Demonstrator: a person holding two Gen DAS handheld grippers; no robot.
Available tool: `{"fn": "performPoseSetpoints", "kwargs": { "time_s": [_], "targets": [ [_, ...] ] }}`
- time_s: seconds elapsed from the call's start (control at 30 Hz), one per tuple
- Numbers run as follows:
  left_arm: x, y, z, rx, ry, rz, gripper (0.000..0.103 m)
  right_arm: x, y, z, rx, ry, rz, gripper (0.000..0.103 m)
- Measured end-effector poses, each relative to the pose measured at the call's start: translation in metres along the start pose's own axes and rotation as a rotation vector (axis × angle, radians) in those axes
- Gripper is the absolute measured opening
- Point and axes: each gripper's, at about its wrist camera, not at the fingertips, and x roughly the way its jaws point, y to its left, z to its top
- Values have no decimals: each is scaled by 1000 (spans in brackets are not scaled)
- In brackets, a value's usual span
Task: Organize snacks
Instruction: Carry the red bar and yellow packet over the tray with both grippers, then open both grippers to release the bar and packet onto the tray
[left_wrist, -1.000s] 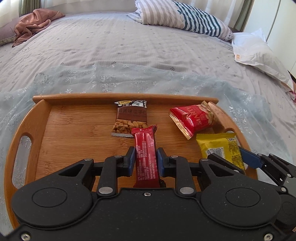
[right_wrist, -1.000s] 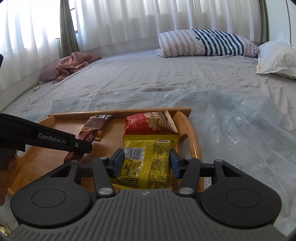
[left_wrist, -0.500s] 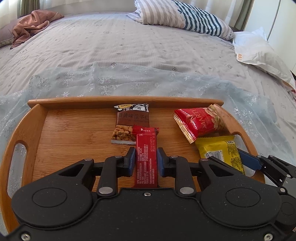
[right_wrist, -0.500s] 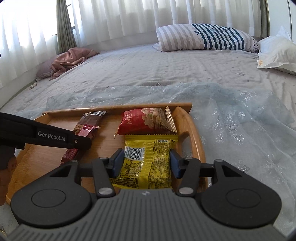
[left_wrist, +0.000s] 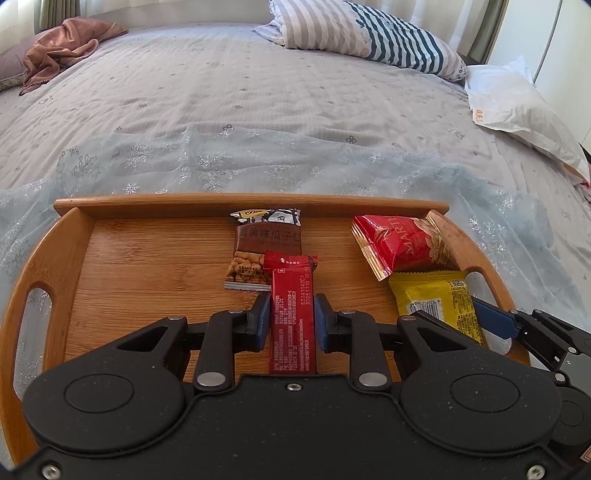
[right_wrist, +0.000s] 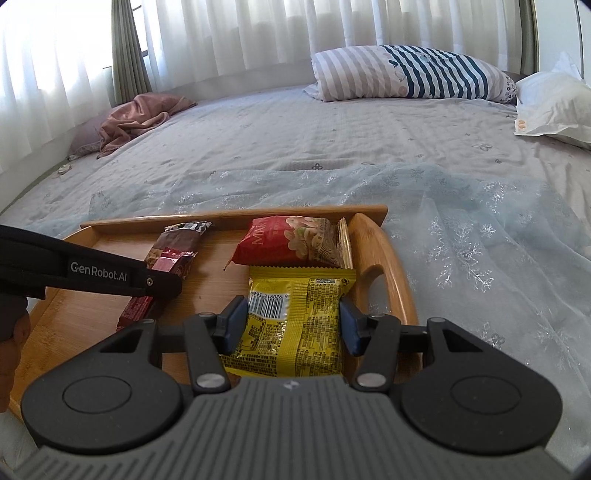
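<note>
A wooden tray (left_wrist: 251, 203) rests on the bed. My left gripper (left_wrist: 290, 314) is shut on a red snack bar (left_wrist: 291, 295), which lies lengthwise over the tray floor. The bar's far end overlaps a brown seed packet (left_wrist: 267, 240). A red nut packet (left_wrist: 402, 243) leans at the tray's right end, with a yellow packet (left_wrist: 439, 302) just in front of it. My right gripper (right_wrist: 291, 321) is shut on that yellow packet (right_wrist: 295, 332), a blue pad on each side. The left gripper's finger (right_wrist: 159, 284) crosses the right wrist view over the red bar (right_wrist: 173, 260).
The tray sits on a pale blue sheer cloth (left_wrist: 332, 166) spread over the grey bedsheet. A striped pillow (left_wrist: 369, 40) and a white pillow (left_wrist: 517, 107) lie at the far right, a pink cloth (left_wrist: 62, 48) at the far left. White curtains (right_wrist: 258, 37) hang behind the bed.
The red bar, slanted between the left jaws a second ago, now points straight ahead, its tip over the brown packet's corner. The right gripper still holds the yellow packet.
</note>
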Motion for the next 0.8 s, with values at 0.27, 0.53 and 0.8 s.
{"fn": "performPoseSetpoints", "kwargs": {
  "time_s": [0.27,0.53,0.8],
  "targets": [
    [-8,3,2,-4,0,-1,45,-2,-1,-1,9,0,-1,67],
    [-29,4,-2,-7,-10,-23,73,-17,-4,1,35,-23,16,81],
    [-67,6,-14,16,-52,-27,86,-50,-5,-1,69,-76,54,91]
  ]
}}
